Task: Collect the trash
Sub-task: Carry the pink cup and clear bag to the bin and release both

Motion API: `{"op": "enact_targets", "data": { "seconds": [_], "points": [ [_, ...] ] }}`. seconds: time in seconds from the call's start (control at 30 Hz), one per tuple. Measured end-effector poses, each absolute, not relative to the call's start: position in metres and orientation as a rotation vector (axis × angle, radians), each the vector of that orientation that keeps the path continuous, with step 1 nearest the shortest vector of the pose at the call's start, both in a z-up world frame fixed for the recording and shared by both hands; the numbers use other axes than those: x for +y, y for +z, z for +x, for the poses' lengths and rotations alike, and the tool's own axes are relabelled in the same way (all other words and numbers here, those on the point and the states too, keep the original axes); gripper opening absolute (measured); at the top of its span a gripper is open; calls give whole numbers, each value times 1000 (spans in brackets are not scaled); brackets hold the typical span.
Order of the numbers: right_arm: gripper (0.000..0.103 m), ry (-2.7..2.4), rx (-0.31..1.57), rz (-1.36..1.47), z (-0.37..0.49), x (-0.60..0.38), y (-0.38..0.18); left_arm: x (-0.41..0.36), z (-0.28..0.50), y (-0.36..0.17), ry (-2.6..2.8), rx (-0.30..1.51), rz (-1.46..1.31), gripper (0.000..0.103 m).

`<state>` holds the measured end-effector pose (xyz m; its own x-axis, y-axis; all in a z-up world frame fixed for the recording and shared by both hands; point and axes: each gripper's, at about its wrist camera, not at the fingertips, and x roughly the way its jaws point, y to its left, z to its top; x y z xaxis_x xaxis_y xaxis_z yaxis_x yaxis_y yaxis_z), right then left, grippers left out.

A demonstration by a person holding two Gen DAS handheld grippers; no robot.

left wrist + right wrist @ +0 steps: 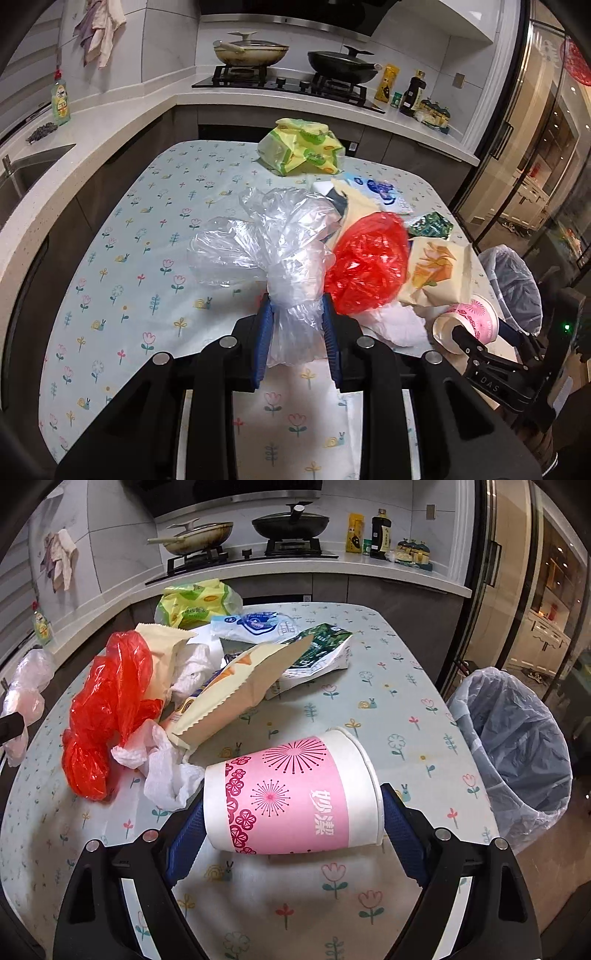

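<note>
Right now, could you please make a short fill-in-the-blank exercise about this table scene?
1. The left gripper is shut on a clear ____ bag.
2. The paper cup between the right gripper's fingers lies on its ____.
3. The trash bin stands beside the ____.

Missing words: plastic; side; table

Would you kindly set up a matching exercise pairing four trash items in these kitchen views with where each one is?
Things:
1. clear plastic bag
2. pink paper cup
3. red plastic bag
4. green-and-yellow package

Places or states:
A. at the far edge of the table, nearest the stove
B. pinched by its neck in the left hand-held gripper
C. lying on its side between the jaws of the right hand-held gripper
D. crumpled on the tablecloth beside white tissue

Pairs: 1-B, 2-C, 3-D, 4-A
</note>
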<state>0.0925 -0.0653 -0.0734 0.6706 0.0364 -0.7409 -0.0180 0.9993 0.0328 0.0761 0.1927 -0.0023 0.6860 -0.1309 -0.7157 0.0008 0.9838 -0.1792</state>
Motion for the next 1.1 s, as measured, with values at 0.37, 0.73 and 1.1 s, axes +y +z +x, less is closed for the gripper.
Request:
{"op": "enact_targets", "data": {
  "seconds": [0.37, 0.73, 1.1],
  "points": [
    [83, -64, 766, 111, 59, -133, -48, 98, 58, 17, -223, 797, -72, 25],
    [83, -178, 714, 177, 30, -224, -35, -16, 56, 19, -364, 808, 31, 25],
    [84, -269, 668, 226, 39, -299, -30, -118, 75, 11, -480, 814, 117, 26]
  ]
}}
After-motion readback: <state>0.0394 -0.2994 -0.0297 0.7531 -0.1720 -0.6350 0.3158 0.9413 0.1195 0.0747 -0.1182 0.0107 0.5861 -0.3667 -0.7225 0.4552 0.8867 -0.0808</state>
